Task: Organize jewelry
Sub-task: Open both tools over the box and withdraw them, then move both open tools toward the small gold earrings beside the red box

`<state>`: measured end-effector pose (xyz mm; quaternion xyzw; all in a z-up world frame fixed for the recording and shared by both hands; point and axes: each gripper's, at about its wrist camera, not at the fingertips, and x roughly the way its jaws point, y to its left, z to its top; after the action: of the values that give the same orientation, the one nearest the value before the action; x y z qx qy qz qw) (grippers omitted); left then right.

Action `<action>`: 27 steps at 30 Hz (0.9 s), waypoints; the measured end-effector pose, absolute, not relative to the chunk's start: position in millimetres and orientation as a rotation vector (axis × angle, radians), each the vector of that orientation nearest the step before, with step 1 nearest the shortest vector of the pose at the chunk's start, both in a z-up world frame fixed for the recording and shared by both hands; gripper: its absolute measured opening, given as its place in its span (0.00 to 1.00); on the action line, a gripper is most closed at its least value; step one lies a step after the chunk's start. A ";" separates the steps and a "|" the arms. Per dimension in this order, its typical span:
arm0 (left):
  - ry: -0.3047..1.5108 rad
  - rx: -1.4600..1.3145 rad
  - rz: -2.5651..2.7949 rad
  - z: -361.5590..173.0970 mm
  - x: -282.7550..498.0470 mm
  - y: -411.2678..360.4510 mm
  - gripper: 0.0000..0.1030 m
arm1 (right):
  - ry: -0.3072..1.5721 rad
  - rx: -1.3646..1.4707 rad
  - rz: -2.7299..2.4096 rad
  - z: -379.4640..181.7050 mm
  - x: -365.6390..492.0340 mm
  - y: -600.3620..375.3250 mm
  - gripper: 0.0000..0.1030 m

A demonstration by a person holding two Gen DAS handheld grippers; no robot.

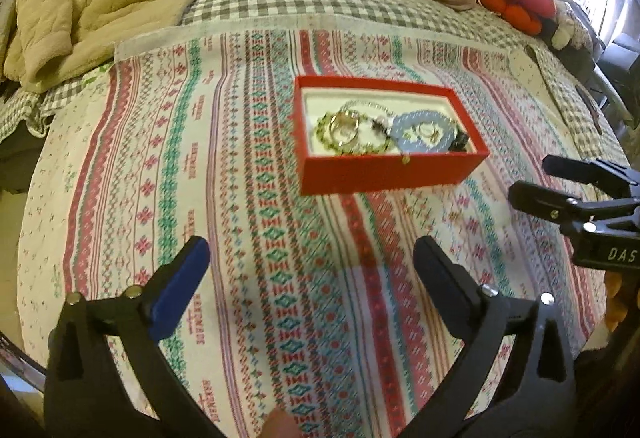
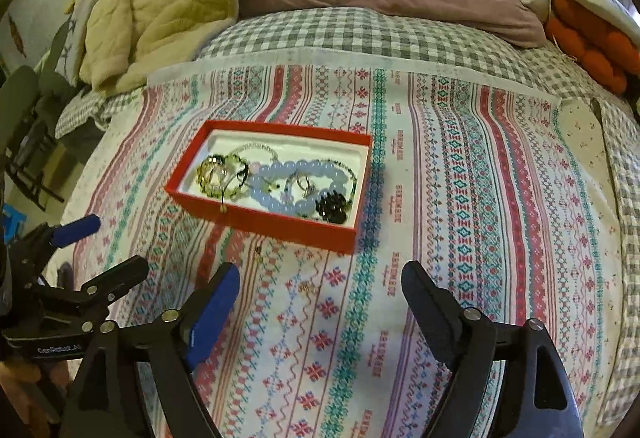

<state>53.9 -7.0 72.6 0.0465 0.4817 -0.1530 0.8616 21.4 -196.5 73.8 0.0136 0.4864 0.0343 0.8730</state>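
In the right wrist view, the left gripper is hovering at lower left, fingers spread wide and holding nothing. The red jewelry box, holding bracelets, is sitting centre-left on the patterned cloth. The right gripper is gaping wide at bottom centre, holding nothing.

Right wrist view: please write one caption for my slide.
Open right claw hovers before a red box of beaded bracelets on a patterned cloth.

Two tiny gold pieces on the patterned cloth are lying too small to identify; at three o'clock, the right gripper is running off-frame.
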 end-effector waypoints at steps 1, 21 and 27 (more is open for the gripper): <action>1.016 0.096 -0.320 71.2 53.1 -5.7 0.99 | 1.017 0.026 0.069 72.8 20.2 -196.6 0.86; 1.109 0.163 -0.339 35.1 27.6 -2.1 0.99 | 1.151 -0.074 0.063 18.2 -2.9 -191.7 0.89; 1.142 0.172 -0.347 19.0 24.8 -4.3 0.99 | 1.191 -0.111 0.064 0.2 -8.6 -192.3 0.89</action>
<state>24.8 -4.3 19.0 0.0810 0.5368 -0.1632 0.8238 -8.6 -192.3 0.2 -0.0524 0.5604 0.0300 0.8260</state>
